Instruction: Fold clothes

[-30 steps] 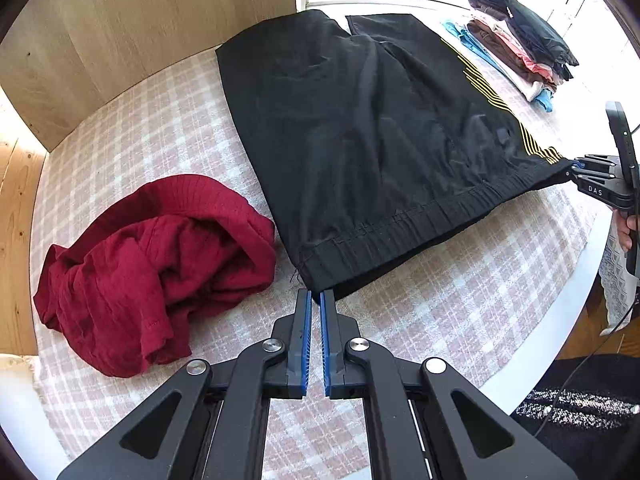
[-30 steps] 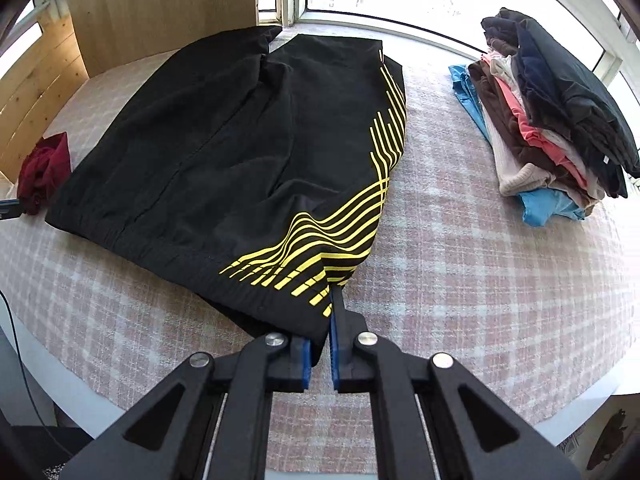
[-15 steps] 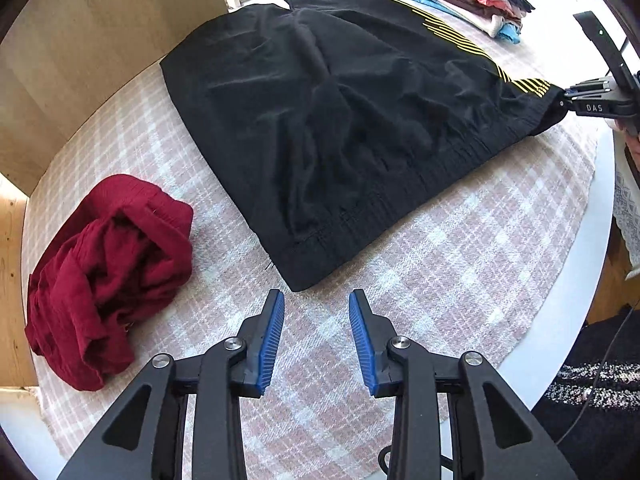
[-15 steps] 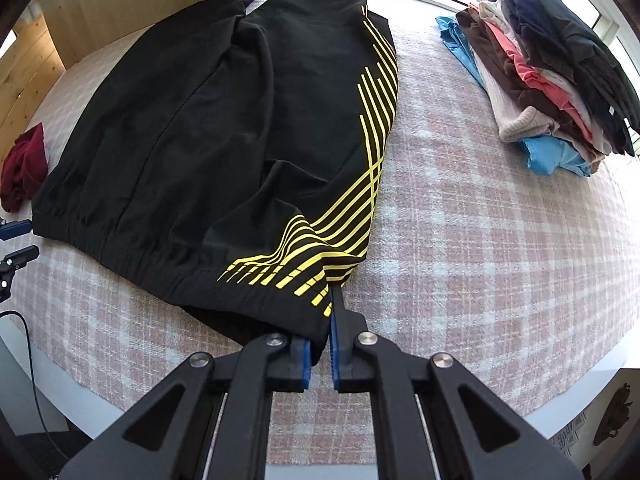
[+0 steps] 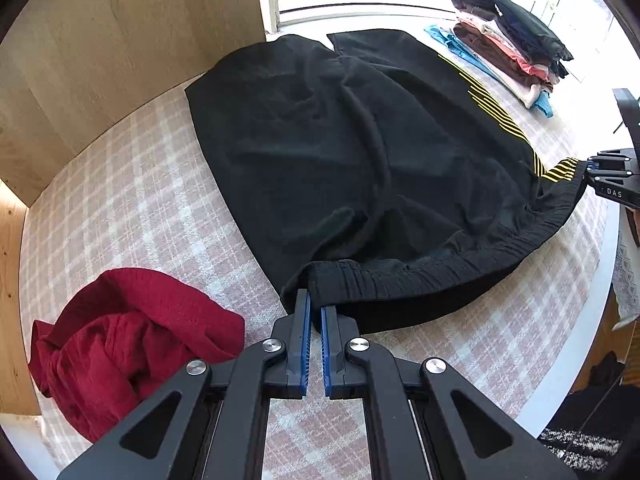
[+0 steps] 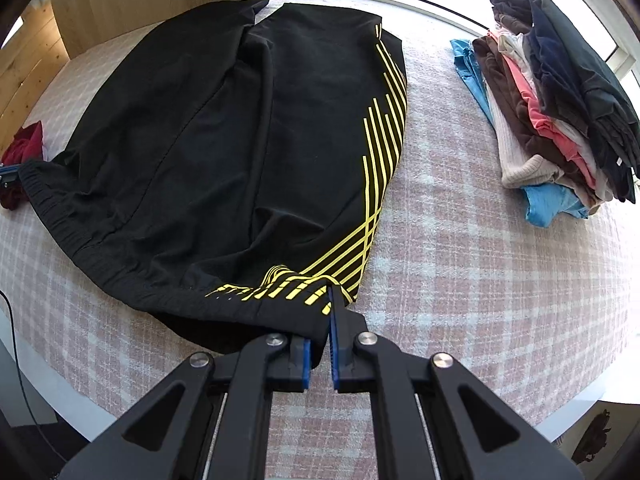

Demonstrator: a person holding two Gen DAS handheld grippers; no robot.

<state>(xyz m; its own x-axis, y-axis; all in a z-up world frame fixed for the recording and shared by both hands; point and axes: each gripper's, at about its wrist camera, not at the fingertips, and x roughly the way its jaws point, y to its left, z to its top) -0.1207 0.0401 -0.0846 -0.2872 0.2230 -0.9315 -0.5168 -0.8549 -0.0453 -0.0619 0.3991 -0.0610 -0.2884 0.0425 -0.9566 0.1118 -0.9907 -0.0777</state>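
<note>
I have the black shorts (image 5: 360, 168) spread flat on the checked cloth (image 5: 132, 200), legs pointing away toward the window, waistband nearest me. My left gripper (image 5: 314, 312) is pinching the left corner of the waistband — the elastic edge bunches right at the blue pads (image 5: 305, 344) and the fabric lifts a little there. My right gripper (image 6: 326, 320) is clamped on the opposite corner, where the yellow stripes (image 6: 376, 184) curve down into the band; the cloth folds in between its pads. So the shorts stretch between my two grippers, both pressed together on fabric, the waistband sagging slightly across the middle.

In the left view the right gripper shows at the far right edge, holding the striped corner. A crumpled red garment (image 5: 128, 344) lies just left of my left gripper, apart from the shorts. A stack (image 6: 560, 100) of folded clothes sits well to the right, near the window.
</note>
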